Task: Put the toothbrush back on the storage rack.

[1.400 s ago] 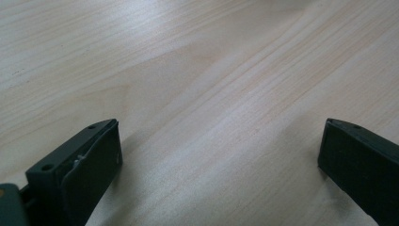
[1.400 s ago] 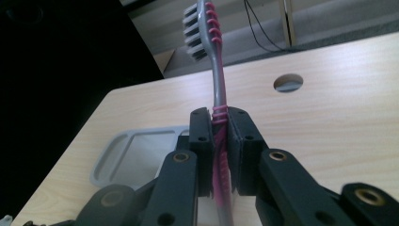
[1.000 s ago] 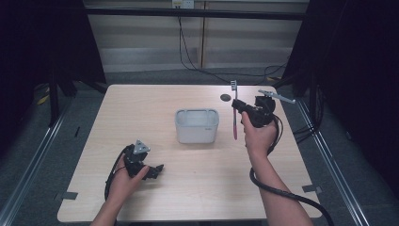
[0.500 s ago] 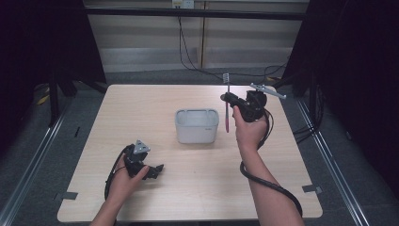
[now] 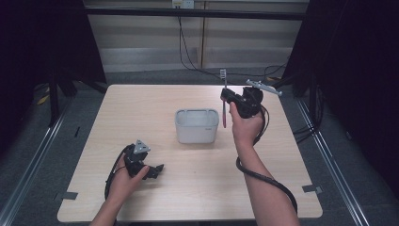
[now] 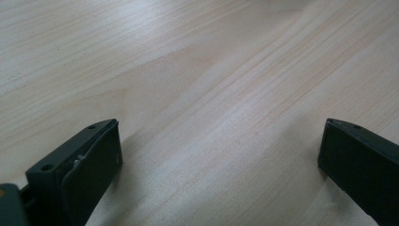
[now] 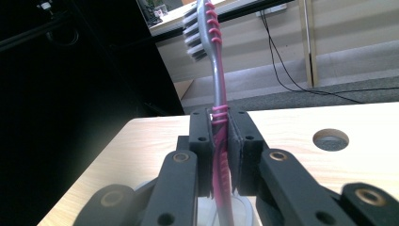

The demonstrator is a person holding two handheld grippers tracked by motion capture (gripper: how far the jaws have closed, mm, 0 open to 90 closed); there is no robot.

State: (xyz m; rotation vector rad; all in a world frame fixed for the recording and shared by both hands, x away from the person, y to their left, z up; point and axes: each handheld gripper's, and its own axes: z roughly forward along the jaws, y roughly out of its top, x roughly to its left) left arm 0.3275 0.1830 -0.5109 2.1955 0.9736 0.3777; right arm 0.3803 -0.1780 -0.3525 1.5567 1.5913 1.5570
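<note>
Pink-grey toothbrush, upright, bristles up

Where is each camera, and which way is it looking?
High view: above the table, looking down; both forearms, left gripper, right gripper.
Left gripper view: on that gripper, facing bare tabletop; open jaws.
Right gripper view: on that gripper; jaws shut on toothbrush.
Shared: high and right views show toothbrush and cup.

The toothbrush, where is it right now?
The toothbrush stands upright, bristles up, clamped in the right gripper, just right of the grey container at mid-table in the high view.
</note>
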